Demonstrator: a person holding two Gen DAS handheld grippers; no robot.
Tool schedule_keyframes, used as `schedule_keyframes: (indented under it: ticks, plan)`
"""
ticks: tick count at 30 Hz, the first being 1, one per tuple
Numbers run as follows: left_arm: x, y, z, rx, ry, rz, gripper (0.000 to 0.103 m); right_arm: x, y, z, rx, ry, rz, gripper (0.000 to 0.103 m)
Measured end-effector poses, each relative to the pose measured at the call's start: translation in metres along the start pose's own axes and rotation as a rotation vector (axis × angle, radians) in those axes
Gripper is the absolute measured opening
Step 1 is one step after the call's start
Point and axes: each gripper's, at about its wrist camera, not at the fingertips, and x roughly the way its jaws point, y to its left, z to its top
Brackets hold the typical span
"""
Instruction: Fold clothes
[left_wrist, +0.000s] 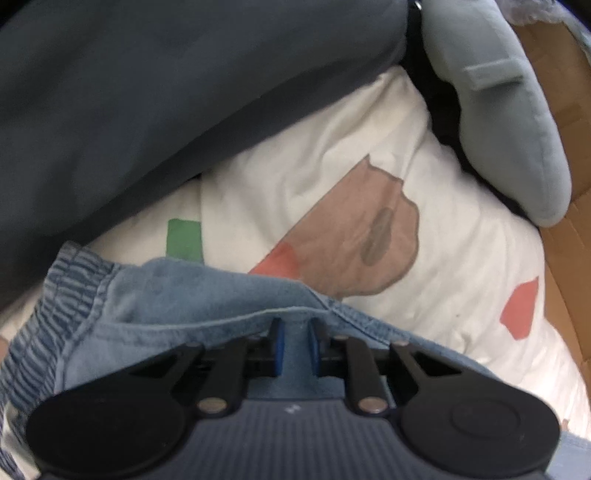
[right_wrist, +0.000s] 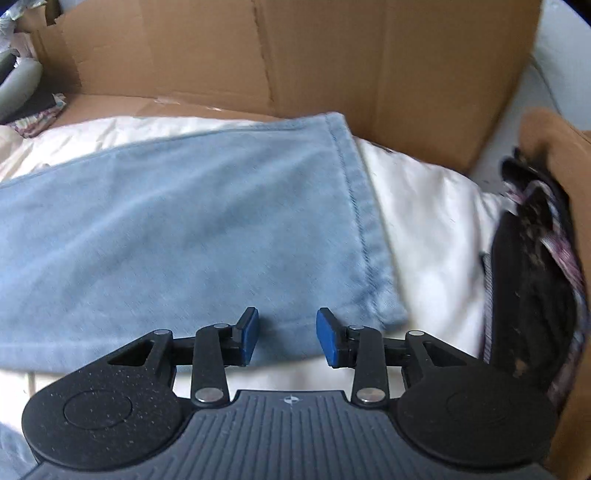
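Note:
Light blue denim trousers (left_wrist: 192, 295) with an elastic waistband lie on a white printed bedsheet (left_wrist: 332, 177). My left gripper (left_wrist: 294, 332) is shut on a fold of the denim near the waist end. In the right wrist view a denim leg (right_wrist: 184, 221) lies flat with its stitched hem (right_wrist: 364, 229) at the right. My right gripper (right_wrist: 287, 338) is open just above the leg's near edge, close to the hem corner, holding nothing.
A dark grey garment (left_wrist: 166, 92) fills the upper left of the left wrist view, a pale grey pillow (left_wrist: 509, 122) the upper right. A cardboard box wall (right_wrist: 332, 55) stands behind the leg. A dark patterned garment (right_wrist: 532, 273) lies at the right.

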Motion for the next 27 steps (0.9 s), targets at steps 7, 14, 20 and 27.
schedule_keyframes:
  ticks: [7,14,20,27]
  plan:
    - [0.005,-0.003,0.001,0.056,-0.002,0.009,0.014,-0.001,-0.030,-0.018,0.098,0.035,-0.042,0.048]
    - [0.000,0.004,0.001,0.032,0.011,-0.012,0.014,0.000,-0.031,-0.012,0.094,0.060,-0.060,0.050]
    - [-0.039,0.013,-0.011,-0.026,0.009,0.069,0.043,-0.027,-0.030,-0.007,0.089,0.040,0.009,0.045]
    - [-0.097,0.025,-0.036,-0.066,0.000,0.190,0.053,-0.036,-0.038,-0.013,0.123,0.046,0.146,0.046]
